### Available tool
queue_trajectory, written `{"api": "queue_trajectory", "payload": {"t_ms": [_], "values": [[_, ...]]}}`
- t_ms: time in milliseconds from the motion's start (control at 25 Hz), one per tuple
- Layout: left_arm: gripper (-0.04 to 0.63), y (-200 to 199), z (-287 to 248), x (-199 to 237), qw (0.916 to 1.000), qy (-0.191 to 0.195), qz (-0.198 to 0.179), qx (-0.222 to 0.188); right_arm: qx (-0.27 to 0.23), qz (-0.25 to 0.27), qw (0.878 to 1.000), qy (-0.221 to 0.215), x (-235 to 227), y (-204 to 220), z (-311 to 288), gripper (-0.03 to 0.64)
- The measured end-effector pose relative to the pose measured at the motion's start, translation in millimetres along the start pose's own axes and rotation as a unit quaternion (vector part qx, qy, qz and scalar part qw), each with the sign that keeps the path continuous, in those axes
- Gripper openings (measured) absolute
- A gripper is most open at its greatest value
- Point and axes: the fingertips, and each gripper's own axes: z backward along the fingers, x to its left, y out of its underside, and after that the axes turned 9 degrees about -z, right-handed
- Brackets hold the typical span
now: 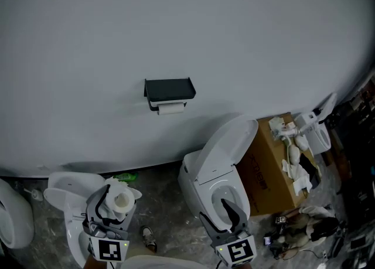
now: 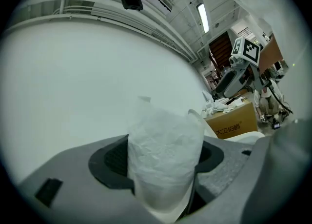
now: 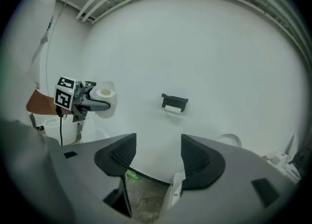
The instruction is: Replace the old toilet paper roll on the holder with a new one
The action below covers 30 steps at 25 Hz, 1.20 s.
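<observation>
A black holder [image 1: 169,89] hangs on the white wall with the old, thin roll [image 1: 171,108] under it. My left gripper [image 1: 114,203], at the lower left of the head view, is shut on a new toilet paper roll [image 1: 121,200] wrapped in clear film. The roll [image 2: 163,159] fills the gap between the jaws in the left gripper view. My right gripper [image 1: 221,218] is open and empty over a toilet; its jaws stand apart around bare floor [image 3: 158,154]. The holder [image 3: 174,100] lies far ahead of it.
An open white toilet [image 1: 220,168] stands below the holder, to its right. A cardboard box [image 1: 269,168] with crumpled paper is right of it. White fixtures [image 1: 67,194] stand at lower left, with a green bottle [image 1: 125,176] by the wall. A shoe [image 1: 149,238] shows on the floor.
</observation>
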Motion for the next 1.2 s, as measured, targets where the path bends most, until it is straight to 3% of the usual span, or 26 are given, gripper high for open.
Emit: {"api": "queue_trajectory", "payload": {"t_ms": [400,520,640,760,920,1080,1200], "values": [[0.333,-6.7,-73.1,22.1,0.9998,0.002,-0.016,-0.011,-0.023,-0.002,1.0,0.012,-44.9,-29.9,-54.8,0.273],[0.333,-14.0,-94.1,23.4,0.9996,-0.013,-0.023,-0.008,-0.032,0.025,0.999,-0.008,-67.7,-36.3,-81.0,0.273],[0.333,-19.9,-116.1,28.8,0.9989,-0.039,-0.028,0.001,-0.027,0.087,0.995,-0.041,-83.5,-42.1,-116.2,0.273],[0.333,-26.3,-134.5,36.4,0.9968,-0.061,-0.029,0.042,-0.023,0.146,0.985,-0.086,-92.9,-52.5,-148.8,0.273],[0.333,-29.8,-155.4,40.5,0.9936,-0.088,-0.027,0.066,-0.029,0.179,0.975,-0.127,-99.1,-66.2,-191.3,0.273],[0.333,-30.0,-170.6,34.6,0.9923,-0.115,0.0,0.048,-0.028,0.246,0.955,-0.163,-93.9,-68.4,-232.1,0.273],[0.333,-27.4,-177.0,35.8,0.9905,-0.125,0.003,0.057,-0.035,0.315,0.935,-0.16,-90.3,-73.6,-257.0,0.273]]}}
